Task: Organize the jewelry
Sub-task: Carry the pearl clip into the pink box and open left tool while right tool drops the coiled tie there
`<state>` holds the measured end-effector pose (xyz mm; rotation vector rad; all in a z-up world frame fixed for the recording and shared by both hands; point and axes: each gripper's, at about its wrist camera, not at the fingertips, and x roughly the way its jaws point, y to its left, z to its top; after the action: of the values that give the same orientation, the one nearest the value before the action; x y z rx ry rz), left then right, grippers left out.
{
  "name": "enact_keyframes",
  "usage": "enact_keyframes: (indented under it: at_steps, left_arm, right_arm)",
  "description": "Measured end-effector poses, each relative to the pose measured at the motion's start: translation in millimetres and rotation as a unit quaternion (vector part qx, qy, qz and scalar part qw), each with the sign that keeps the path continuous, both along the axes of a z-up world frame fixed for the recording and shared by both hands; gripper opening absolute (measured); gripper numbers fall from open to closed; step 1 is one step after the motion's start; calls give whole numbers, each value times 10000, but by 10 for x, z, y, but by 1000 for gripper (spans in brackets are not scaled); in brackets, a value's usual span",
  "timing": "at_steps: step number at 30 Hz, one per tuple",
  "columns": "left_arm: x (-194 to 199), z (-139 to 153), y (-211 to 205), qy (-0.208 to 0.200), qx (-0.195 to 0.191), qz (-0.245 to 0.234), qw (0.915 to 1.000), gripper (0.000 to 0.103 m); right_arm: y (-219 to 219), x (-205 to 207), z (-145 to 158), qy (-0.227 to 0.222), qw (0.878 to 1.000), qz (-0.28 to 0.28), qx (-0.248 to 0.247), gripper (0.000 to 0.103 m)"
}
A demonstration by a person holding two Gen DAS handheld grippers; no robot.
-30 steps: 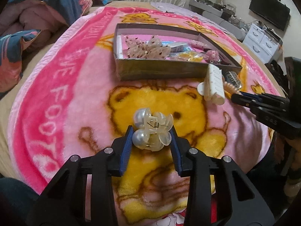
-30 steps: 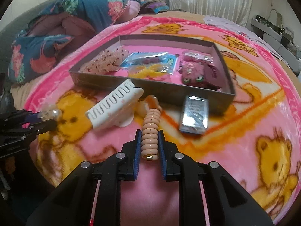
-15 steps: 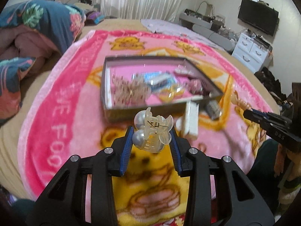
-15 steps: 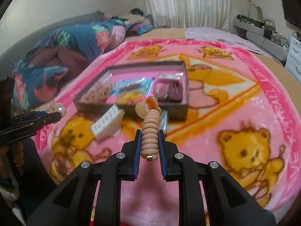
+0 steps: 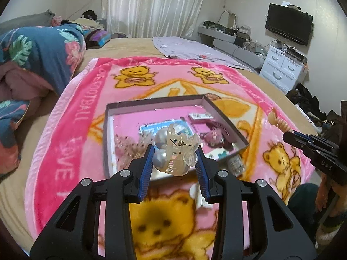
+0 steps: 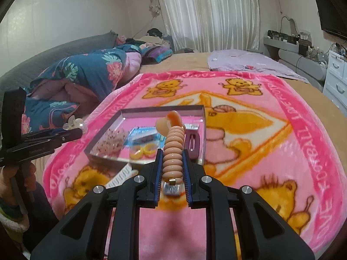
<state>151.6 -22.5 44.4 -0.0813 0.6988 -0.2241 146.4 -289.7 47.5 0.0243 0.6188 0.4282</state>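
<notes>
Above the pink bear blanket (image 5: pixel 71 117), the left gripper (image 5: pixel 173 158) clasped a pearl claw clip (image 5: pixel 173 151) and the right gripper (image 6: pixel 172 162) pinched a peach beaded clip (image 6: pixel 173 151), both held near the tray (image 6: pixel 108 127); loosening either grip early would likely drop its clip short of it.

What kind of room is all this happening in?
Most likely a bedroom in someone's home. The work is done on a bed covered by a pink teddy-bear blanket, with a rumpled floral duvet beside it and a wall-mounted television above white drawers.

Both raised — left gripper (image 5: pixel 174 160), right gripper (image 6: pixel 172 166) clamped.
</notes>
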Motion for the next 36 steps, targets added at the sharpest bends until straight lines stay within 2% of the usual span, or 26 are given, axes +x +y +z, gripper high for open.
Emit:
enact_keyframes:
  at_steps: [10, 19, 23, 31, 36]
  left_arm:
    - [378, 3, -104, 98, -95, -76, 9999, 29]
    - [680, -246, -100, 379, -105, -11, 9992, 29]
    - [758, -401, -94, 556, -100, 7, 9984, 29]
    - [859, -672, -115, 844, -66, 3, 9964, 29]
    - [849, -730, -106, 917, -47, 12, 9958, 33]
  right_arm:
    - [60, 327, 164, -181, 9997, -28, 141, 17]
    - [35, 781, 121, -32, 9992, -173, 358, 17]
    - [77, 951, -25, 173, 9981, -148, 567, 17]
    - [225, 1128, -479, 657, 9975, -97, 246, 17]
    - [269, 1189, -630, 851, 9963, -120, 82, 17]
